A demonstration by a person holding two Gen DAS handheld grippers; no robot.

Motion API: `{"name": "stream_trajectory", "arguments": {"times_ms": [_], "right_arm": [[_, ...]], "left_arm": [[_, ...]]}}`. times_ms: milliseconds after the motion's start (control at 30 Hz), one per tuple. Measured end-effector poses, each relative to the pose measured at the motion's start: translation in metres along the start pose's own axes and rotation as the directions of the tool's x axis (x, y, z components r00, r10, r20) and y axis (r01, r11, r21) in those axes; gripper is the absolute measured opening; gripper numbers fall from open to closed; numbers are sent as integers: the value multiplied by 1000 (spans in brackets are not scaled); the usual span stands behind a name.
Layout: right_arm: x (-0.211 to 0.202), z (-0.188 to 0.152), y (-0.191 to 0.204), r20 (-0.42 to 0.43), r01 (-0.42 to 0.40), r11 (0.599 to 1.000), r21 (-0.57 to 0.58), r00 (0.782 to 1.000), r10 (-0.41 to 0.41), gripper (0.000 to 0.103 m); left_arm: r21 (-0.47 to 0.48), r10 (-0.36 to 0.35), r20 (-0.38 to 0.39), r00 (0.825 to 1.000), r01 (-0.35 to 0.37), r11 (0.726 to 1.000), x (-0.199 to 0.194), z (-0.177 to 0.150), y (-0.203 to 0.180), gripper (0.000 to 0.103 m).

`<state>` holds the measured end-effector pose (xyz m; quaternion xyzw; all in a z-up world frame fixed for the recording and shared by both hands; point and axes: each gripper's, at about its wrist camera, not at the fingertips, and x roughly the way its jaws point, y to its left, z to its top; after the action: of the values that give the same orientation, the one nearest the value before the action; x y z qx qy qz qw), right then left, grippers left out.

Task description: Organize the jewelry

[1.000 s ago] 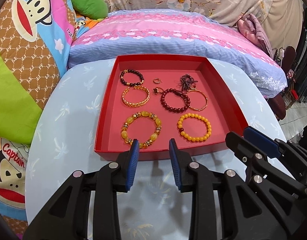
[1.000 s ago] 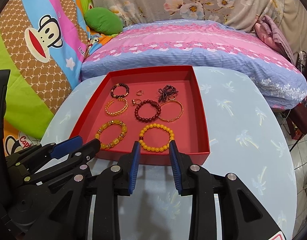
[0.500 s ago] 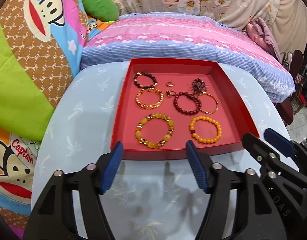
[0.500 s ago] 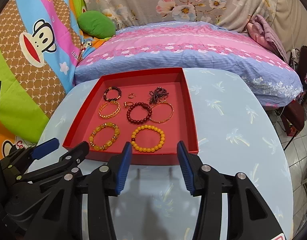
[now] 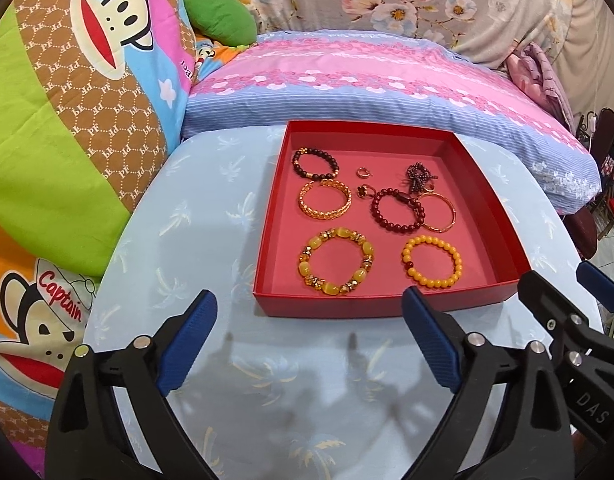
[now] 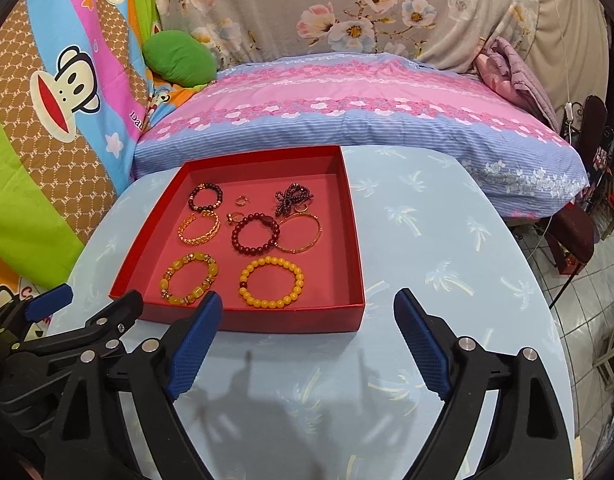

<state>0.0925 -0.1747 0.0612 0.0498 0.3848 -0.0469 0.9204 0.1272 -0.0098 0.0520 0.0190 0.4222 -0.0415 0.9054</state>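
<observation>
A shallow red tray (image 5: 503, 216) (image 6: 353, 236) on a round table holds several bracelets and small rings. Nearest me lie a chunky yellow bead bracelet (image 5: 334, 261) (image 6: 188, 279) and an orange bead bracelet (image 5: 432, 262) (image 6: 271, 281). Behind them are a dark red bead bracelet (image 5: 397, 210) (image 6: 255, 233), a gold chain bracelet (image 5: 325, 199), a thin gold bangle (image 5: 441, 212) and a dark bead bracelet (image 5: 315, 163). My left gripper (image 5: 309, 320) hovers before the tray's near wall, its jaws opening with nothing between them. My right gripper (image 6: 307, 320) does the same just right of it, empty.
The table (image 5: 195, 216) wears a pale blue palm-print cloth. A pink and blue bed (image 5: 367, 80) lies directly behind it, and a cartoon-monkey quilt (image 5: 67, 100) rises on the left. A tiled floor and dark chair (image 6: 575, 236) sit at the right.
Both grippers' jaws have spread from nearly shut to wide. The jewelry and the tray have not moved.
</observation>
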Motion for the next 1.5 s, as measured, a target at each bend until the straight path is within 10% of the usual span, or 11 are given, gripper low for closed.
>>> {"name": "stream_trajectory", "arguments": {"times_ms": [1500], "right_arm": [[13,-15,-10,-21,0,1000,2,1000,0,90]], "left_arm": [[-5,31,-12,999,-31,1000,9,-9,7,95]]}}
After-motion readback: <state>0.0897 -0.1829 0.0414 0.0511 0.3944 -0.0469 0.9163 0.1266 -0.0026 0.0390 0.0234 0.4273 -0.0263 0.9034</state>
